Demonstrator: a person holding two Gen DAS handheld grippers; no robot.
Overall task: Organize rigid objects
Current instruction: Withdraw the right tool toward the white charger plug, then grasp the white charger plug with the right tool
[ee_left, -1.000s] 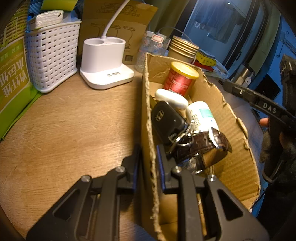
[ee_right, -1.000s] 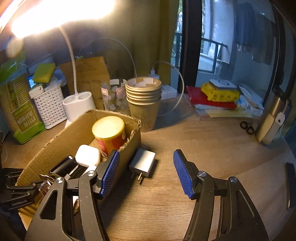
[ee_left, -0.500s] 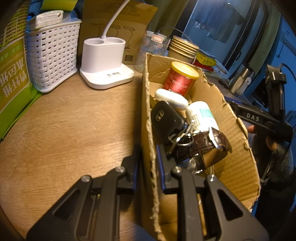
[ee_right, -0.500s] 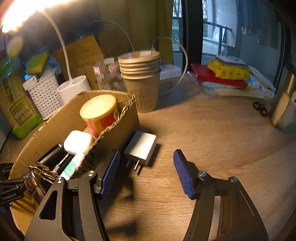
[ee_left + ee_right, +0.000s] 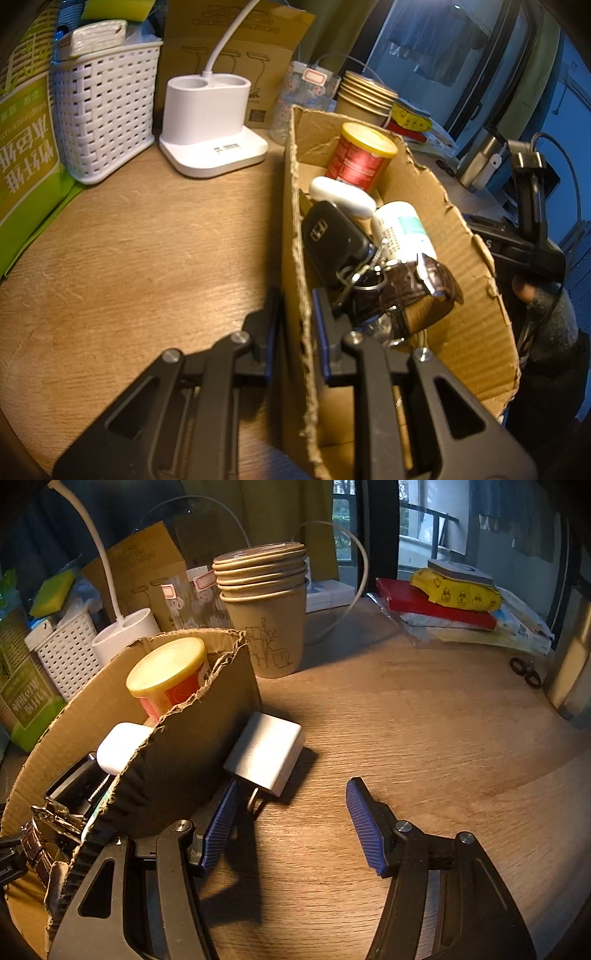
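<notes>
A torn cardboard box (image 5: 469, 295) stands on the wooden table. It holds a red can with a yellow lid (image 5: 360, 153), a white case (image 5: 341, 194), a black car key (image 5: 334, 240), a white bottle (image 5: 402, 230) and a brown leather watch (image 5: 406, 291). My left gripper (image 5: 295, 317) is shut on the box's left wall. A white plug charger (image 5: 266, 753) lies on the table beside the box (image 5: 192, 753). My right gripper (image 5: 291, 827) is open just in front of the charger, its left finger close to the prongs.
A white lamp base (image 5: 210, 129), a white basket (image 5: 103, 114) and a green package (image 5: 22, 158) stand at the back left. Stacked paper cups (image 5: 266, 605) stand behind the box. Red and yellow packets (image 5: 443, 594) and scissors (image 5: 524, 672) lie at the far right.
My right gripper has moved forward and down toward the charger, which now looms larger between its fingers. The left gripper and box have not moved.
</notes>
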